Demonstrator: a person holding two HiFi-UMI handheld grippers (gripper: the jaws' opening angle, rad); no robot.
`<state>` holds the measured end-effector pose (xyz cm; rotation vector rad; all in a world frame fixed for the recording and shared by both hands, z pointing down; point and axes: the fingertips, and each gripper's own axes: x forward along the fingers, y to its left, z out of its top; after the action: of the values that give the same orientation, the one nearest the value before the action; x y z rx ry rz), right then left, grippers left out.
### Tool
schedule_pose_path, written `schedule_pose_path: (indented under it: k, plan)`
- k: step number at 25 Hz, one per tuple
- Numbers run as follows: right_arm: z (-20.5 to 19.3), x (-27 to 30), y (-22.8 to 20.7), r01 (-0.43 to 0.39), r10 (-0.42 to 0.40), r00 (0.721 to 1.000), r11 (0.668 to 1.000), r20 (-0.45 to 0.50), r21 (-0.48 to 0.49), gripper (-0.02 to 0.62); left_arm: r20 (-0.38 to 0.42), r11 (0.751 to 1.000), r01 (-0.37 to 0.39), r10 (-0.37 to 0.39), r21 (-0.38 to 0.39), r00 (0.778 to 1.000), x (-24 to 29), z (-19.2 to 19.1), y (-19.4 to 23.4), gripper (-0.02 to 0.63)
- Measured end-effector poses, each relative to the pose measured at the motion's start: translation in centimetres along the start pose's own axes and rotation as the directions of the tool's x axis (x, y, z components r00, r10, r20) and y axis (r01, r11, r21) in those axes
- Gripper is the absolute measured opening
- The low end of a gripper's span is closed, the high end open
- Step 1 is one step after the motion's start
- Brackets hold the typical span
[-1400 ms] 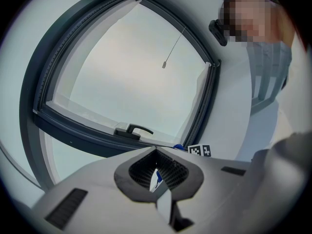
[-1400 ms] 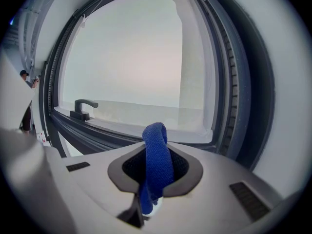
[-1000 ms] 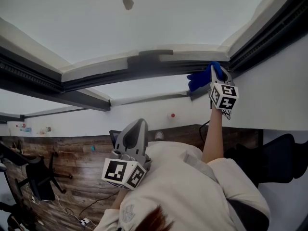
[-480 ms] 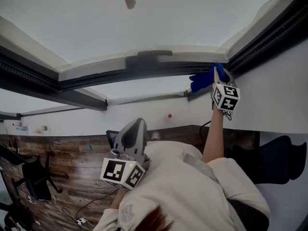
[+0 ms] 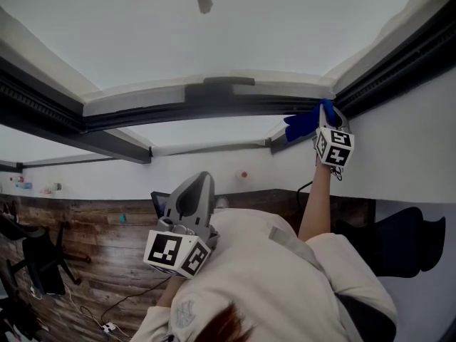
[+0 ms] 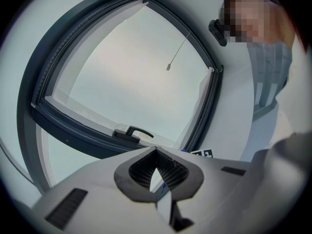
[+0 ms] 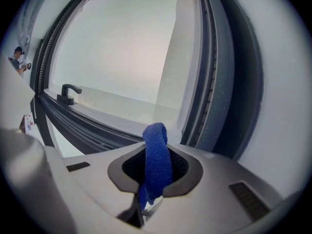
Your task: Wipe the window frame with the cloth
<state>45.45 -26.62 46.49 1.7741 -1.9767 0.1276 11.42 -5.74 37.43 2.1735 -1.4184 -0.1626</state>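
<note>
Nearest, a pale top [image 5: 278, 283] is seen at the bottom of the head view. Just beside it, the left gripper [image 5: 200, 184] is held low and pointed up at the window. Its jaws are pressed together with only a thin slit left between them. Nothing is held in them.

Further up, a bare arm [image 5: 315, 205] is stretched high, and the right gripper [image 5: 329, 114] is held at its end. Its jaws are closed tight on the cloth [image 7: 156, 155]. The cloth is deep blue and fuzzy, like a towel. It is folded into a thick strip, and a rounded loop of it is pushed up out of the jaws.

The cloth is held up at the window frame [image 5: 214, 107]. It is close to the corner where the dark bar across is met by the dark bar on the right. The frame is dark grey, with a white edge beside the glass. A black handle [image 7: 68, 91] is fixed on the bar, well apart from the cloth. Farthest away, a thin cord [image 6: 176, 50] with a small weight is hung in front of the pale glass.

Compared with one second ago, the cloth and the right gripper are found a little nearer to that corner. The left gripper is found in much the same place.
</note>
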Motion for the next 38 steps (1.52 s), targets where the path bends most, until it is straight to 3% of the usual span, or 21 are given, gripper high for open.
schedule_pose_path:
  k: [8,15,18,21,27,33,38]
  plan:
    - [-0.2,0.3,-1.6,0.064,-0.065,0.998,0.998,-0.025,-0.012,0.054,0.049,0.999,-0.007,0.005,0.032,0.999,-0.5,1.9,0.6,0.005]
    - [0.1,-0.4,-1.0,0.091,-0.091,0.996,0.995,0.018,0.028,0.054,0.021,0.999,-0.011,0.01,0.031,1.0,-1.6,1.0,0.7,0.006]
    - [1.6,-1.2,2.5,0.021,-0.021,0.998,1.0,0.06,0.008,0.054,0.007,0.999,-0.017,0.017,0.028,1.0,-2.2,0.7,1.1,0.005]
    - [3.4,-1.3,8.7,-0.101,0.105,0.99,0.994,0.089,-0.051,0.054,-0.007,0.999,-0.021,0.021,0.024,1.0,-2.6,0.6,1.5,0.005]
    - [6.5,-1.2,21.1,-0.317,0.332,0.936,0.939,0.116,-0.134,0.054,-0.03,1.0,-0.013,0.014,0.012,0.999,-3.6,0.7,2.8,0.005]
    - [8.5,-1.6,29.2,-0.419,0.452,0.885,0.878,0.113,-0.231,0.054,-0.053,1.0,0.005,-0.006,-0.008,0.999,-4.2,1.1,4.6,0.006]
    - [8.4,-2.4,33.4,-0.459,0.5,0.86,0.845,0.102,-0.274,0.054,-0.087,0.999,0.029,-0.031,-0.025,0.996,-4.4,1.2,5.8,0.005]
